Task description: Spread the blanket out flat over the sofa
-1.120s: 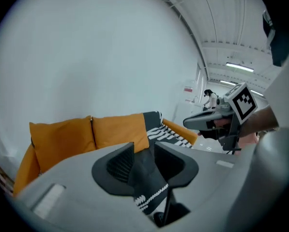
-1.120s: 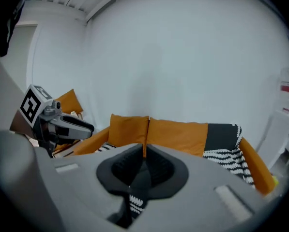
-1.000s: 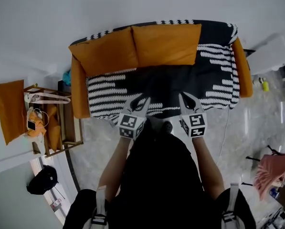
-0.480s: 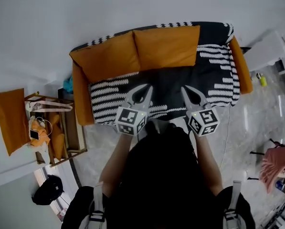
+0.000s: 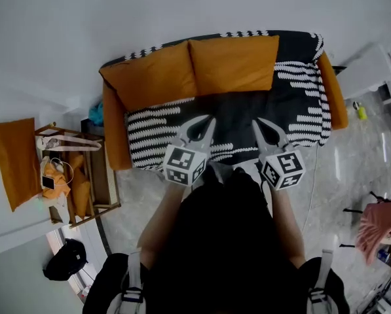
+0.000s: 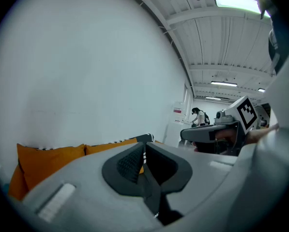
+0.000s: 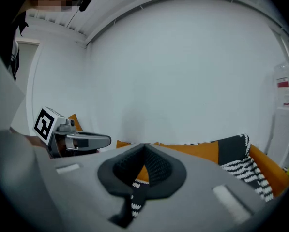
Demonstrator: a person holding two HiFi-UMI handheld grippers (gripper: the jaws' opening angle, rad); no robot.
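Note:
A black-and-white patterned blanket (image 5: 293, 103) lies over the seat and back of an orange sofa (image 5: 114, 133). Two orange cushions (image 5: 195, 70) lean against the sofa's back, on top of the blanket. My left gripper (image 5: 210, 119) and right gripper (image 5: 255, 122) hover side by side above the front of the seat. Both are shut with nothing in them. In the left gripper view the jaws (image 6: 144, 146) meet tip to tip, tilted up towards the wall. The right gripper view shows its jaws (image 7: 144, 147) shut too, with the blanket (image 7: 243, 170) and a cushion (image 7: 195, 151) beyond.
A wooden rack (image 5: 93, 175) with bags and orange cushions stands left of the sofa, with an orange cushion (image 5: 15, 162) beside it. A black backpack (image 5: 65, 259) sits on the floor. White furniture (image 5: 372, 70), a yellow bottle (image 5: 360, 112) and pink cloth (image 5: 377, 233) are on the right.
The left jaws have come together. Both grippers have drifted slightly forward and right over the seat, and the head view has shifted a little.

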